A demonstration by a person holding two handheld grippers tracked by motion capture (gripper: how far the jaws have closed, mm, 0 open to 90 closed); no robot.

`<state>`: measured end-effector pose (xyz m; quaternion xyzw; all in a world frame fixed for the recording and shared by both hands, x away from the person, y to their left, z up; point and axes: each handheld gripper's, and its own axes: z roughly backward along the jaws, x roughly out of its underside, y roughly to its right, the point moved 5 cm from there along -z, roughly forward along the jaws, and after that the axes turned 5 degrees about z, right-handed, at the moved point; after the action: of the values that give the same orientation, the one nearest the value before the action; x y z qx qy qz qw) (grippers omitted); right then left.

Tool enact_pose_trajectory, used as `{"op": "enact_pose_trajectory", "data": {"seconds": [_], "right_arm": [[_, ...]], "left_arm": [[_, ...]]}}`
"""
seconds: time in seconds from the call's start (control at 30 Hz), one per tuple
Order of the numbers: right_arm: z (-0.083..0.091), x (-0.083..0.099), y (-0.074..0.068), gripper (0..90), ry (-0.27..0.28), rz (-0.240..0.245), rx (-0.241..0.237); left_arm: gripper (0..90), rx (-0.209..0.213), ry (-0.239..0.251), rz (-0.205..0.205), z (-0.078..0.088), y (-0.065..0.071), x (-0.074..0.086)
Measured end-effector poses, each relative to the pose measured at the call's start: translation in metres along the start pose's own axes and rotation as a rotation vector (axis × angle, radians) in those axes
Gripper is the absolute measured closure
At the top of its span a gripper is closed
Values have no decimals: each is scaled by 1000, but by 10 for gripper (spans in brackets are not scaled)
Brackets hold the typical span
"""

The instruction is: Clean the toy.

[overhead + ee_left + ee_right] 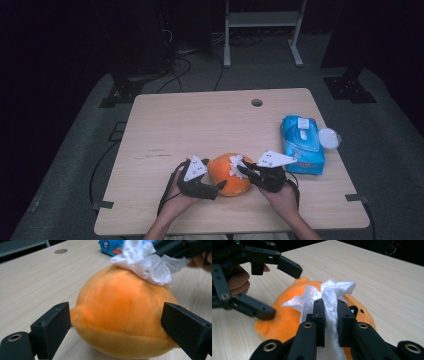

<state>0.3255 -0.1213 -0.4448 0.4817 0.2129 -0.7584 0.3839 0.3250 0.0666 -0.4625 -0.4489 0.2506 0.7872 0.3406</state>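
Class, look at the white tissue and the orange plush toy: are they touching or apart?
Touching. In the right gripper view, the white tissue, pinched in the right gripper, lies crumpled directly on top of the orange plush toy; the left gripper view also shows it resting there.

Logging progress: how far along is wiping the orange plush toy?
Done: a wipe is out of the blue pack and pinched in the right tool. In hand: the wipe rests on top of the orange plush toy; the left tool brackets the toy with its jaws open. Left: wiping the toy's remaining surface, as far as I can tell.
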Motion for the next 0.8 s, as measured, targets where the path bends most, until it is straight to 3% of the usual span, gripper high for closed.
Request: {"op": "enact_pose_trajectory", "data": {"seconds": [0.07,0.1,0.17,0.23,0.27,0.33,0.37,0.43,0.5,0.57,0.67,0.73,0.8], "right_arm": [[0,0,-2,787,-6,10,5],[0,-2,-4,788,-9,17,6],[-2,-9,-20,788,-4,66,-33],[-4,-13,-27,788,-1,89,-56],[-7,-18,-35,788,-10,135,-50],[-7,-20,-33,788,-5,130,-46],[-5,-20,-24,788,-5,110,-24],[-3,-18,-19,788,-11,105,-3],[-1,-12,-11,789,-20,75,12],[0,-9,-9,789,-18,60,9],[0,-12,-21,789,-16,69,-20],[-4,-15,-34,789,-17,107,-51],[-7,-17,-40,789,-22,136,-57]], "left_arm": [[89,0,-22,16,-3,1,2],[157,12,-30,-2,-4,3,2],[204,16,-31,-66,-5,8,2],[216,25,-22,-133,-7,14,2],[221,22,-19,-160,-7,16,1],[221,26,-10,-190,-6,19,1],[197,27,-3,-192,-5,19,1],[162,4,10,-138,-4,14,0],[93,-8,2,-59,-5,8,0],[98,19,-13,-25,-9,8,2],[171,19,-20,-103,-10,16,1],[199,4,-27,-176,-10,21,1],[217,2,-24,-198,-9,23,3]]}}
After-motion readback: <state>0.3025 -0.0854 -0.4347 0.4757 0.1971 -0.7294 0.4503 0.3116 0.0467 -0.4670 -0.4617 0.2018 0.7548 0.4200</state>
